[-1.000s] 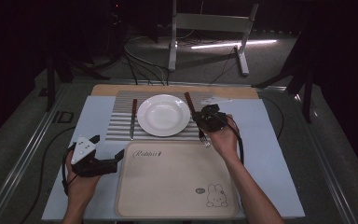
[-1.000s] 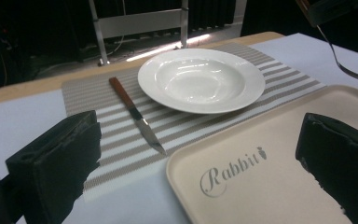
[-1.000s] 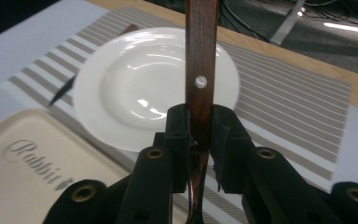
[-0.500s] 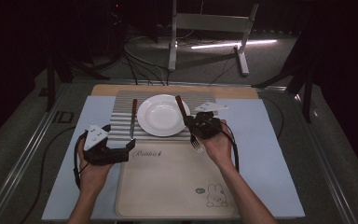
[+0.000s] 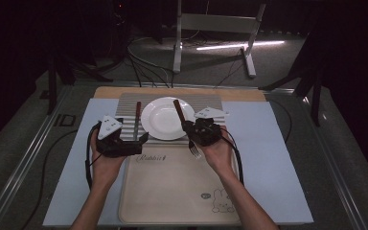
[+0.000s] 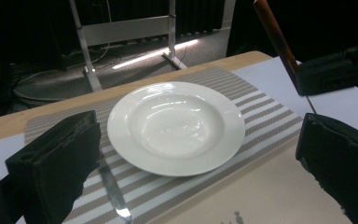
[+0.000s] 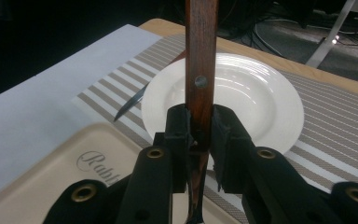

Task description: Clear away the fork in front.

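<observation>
fork (image 5: 195,150) hangs in the right tongs (image 5: 197,132), which are clamped on its wooden handle, tines pointing down over the tray's (image 5: 172,191) far edge, just right of the plate (image 5: 161,118). plate and knife (image 5: 136,120) already lie on the striped mat (image 5: 211,101), knife to the plate's left. left tongs (image 5: 139,143) gape wide and empty near the knife. what looks left: laying the fork on the mat right of the plate.

The plate (image 6: 176,127) is glossy white china; the fork (image 7: 200,70) has a smooth wooden handle; the striped placemat (image 6: 265,116) looks woven, the tray (image 5: 172,191) matt plastic.
</observation>
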Demonstrator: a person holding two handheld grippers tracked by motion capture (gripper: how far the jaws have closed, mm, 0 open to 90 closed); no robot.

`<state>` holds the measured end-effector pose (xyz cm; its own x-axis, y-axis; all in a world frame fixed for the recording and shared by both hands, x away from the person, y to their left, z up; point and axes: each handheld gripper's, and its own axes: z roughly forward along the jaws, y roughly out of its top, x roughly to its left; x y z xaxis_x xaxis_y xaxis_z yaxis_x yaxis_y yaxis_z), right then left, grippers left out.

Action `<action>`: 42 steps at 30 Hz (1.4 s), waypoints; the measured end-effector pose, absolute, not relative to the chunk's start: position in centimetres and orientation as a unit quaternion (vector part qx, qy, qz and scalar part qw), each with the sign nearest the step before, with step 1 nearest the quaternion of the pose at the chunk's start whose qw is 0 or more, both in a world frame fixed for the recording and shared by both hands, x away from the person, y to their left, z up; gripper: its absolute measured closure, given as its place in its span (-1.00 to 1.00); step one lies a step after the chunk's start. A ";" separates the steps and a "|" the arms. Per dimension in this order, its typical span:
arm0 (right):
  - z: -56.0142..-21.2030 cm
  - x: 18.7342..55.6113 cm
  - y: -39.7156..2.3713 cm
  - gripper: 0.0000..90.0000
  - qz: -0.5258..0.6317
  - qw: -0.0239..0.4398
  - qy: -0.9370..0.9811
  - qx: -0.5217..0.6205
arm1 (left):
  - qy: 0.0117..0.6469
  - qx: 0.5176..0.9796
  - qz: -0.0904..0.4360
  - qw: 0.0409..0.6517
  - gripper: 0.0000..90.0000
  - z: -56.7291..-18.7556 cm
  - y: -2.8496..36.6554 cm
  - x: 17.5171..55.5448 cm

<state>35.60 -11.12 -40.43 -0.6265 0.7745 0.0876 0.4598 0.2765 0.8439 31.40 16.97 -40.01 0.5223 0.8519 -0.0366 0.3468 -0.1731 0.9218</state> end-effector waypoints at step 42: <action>-40.9 33.6 -7.7 0.73 0.493 0.161 0.774 0.364 | 0.432 0.698 0.159 0.549 0.58 -40.3 10.6 34.4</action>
<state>33.61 -7.67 -40.94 -0.6839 0.7212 0.1097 0.4037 0.2490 0.8803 34.41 10.61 -40.34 0.5752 0.7781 -0.2524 0.4289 -0.0242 0.9031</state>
